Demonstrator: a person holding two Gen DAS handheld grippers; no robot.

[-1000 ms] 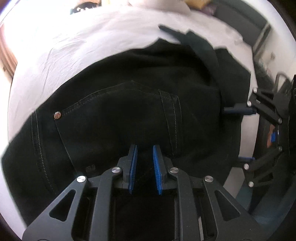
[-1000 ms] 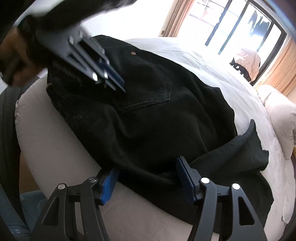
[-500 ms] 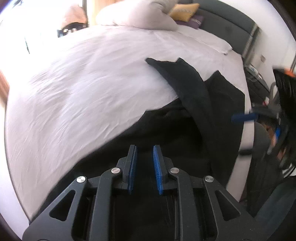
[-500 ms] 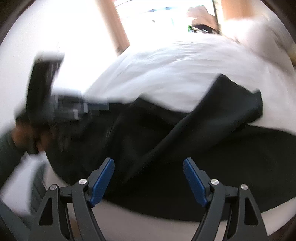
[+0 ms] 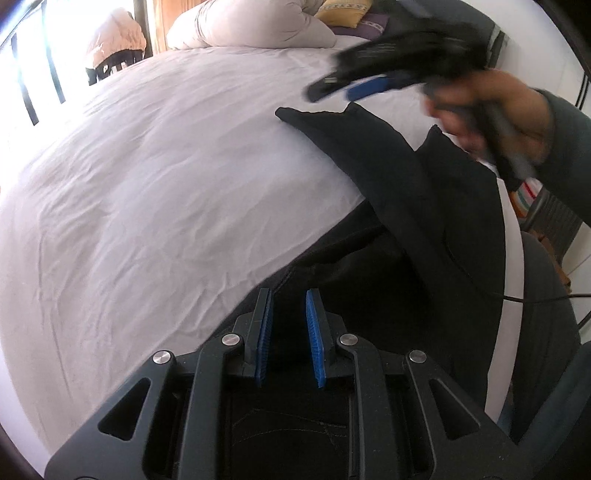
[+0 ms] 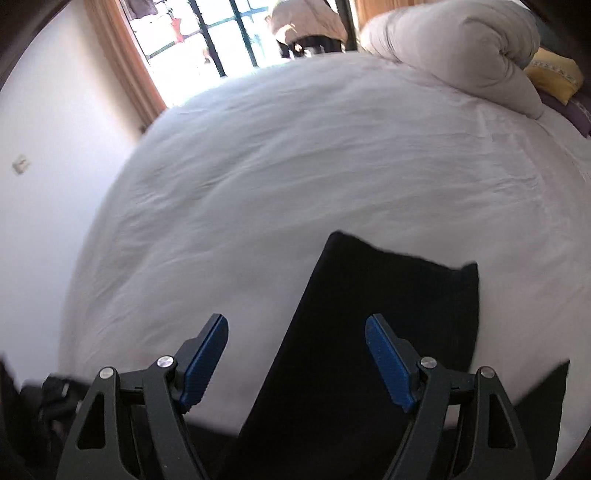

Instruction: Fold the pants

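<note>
Pants (image 5: 424,221) — black, lying on the white bedsheet (image 5: 166,192) along the near right edge of the bed, with the two leg ends reaching farthest up the sheet and overlapping, one laid partly across the other. Seen from the right wrist view, the same garment (image 6: 369,332) runs as a dark strip up from the bottom of the frame, its far end cut square against the sheet. Left gripper (image 5: 289,338): low over the dark cloth near the bed's edge, blue pads set close together with a narrow gap showing between them; dark fabric fills the space behind the pads, and whether any of it is pinched cannot be told. Right gripper (image 6: 297,363): jaws spread wide, nothing between the blue pads, hovering above the leg end, one finger over bare sheet and the other over the black cloth; in the left wrist view it appears blurred (image 5: 369,86), carried by the person's hand (image 5: 487,110) above the far leg ends. Other items — a rolled white duvet (image 6: 461,51) at the head of the bed, a yellow pillow (image 6: 554,77) beside it, a barred window (image 6: 229,33) with orange curtain (image 6: 122,59) on the far side.
</note>
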